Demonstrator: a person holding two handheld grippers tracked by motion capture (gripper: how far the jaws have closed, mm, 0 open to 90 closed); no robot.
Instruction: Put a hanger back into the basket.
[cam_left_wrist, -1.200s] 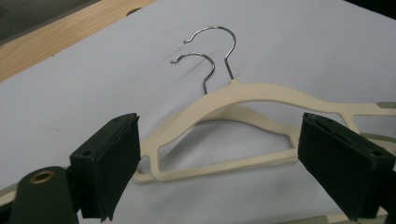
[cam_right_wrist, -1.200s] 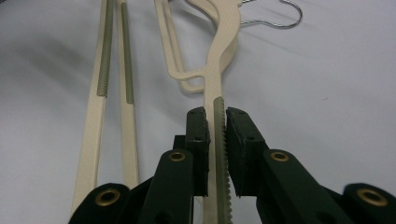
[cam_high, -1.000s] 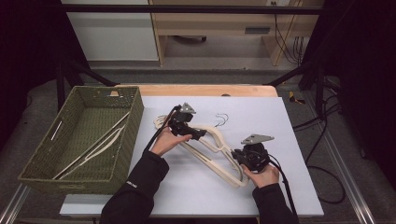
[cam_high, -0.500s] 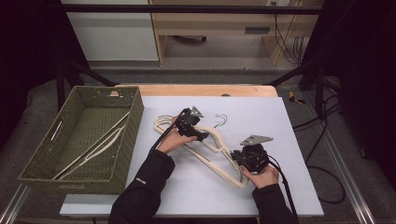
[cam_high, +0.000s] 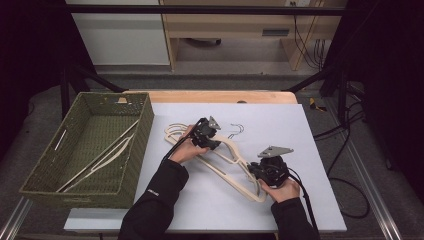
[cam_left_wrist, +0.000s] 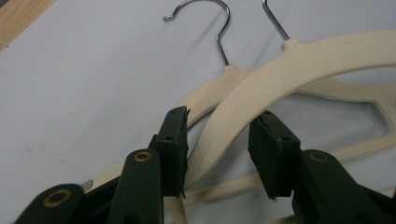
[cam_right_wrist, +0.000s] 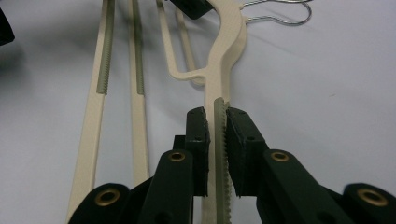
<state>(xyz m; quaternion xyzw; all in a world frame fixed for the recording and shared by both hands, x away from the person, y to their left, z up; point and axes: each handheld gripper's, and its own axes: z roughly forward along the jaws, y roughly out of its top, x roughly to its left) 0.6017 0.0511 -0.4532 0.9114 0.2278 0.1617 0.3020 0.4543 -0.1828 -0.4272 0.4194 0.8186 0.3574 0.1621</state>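
Observation:
Cream plastic hangers (cam_high: 231, 152) with wire hooks (cam_high: 235, 130) lie stacked on the white table sheet. My left gripper (cam_high: 206, 134) sits at their upper left. In the left gripper view the left gripper (cam_left_wrist: 222, 126) is open, and its jaws straddle the top hanger's curved arm (cam_left_wrist: 261, 79) below the neck, with a gap on the right side. My right gripper (cam_high: 270, 169) is at the hangers' lower right end. In the right gripper view the right gripper (cam_right_wrist: 215, 114) is shut on the top hanger's shoulder (cam_right_wrist: 219, 74), along its ribbed grey-green strip.
A green woven basket (cam_high: 114, 96) stands at the table's left edge with more cream hangers (cam_high: 102, 155) lying inside. Bare white sheet (cam_high: 290, 120) stretches right of the hooks. A wooden strip (cam_high: 220, 96) runs along the far edge. Cables trail from both grippers.
My left gripper has shifted a little to the right along the hangers, toward their necks. The right gripper has kept its hold and has not moved.

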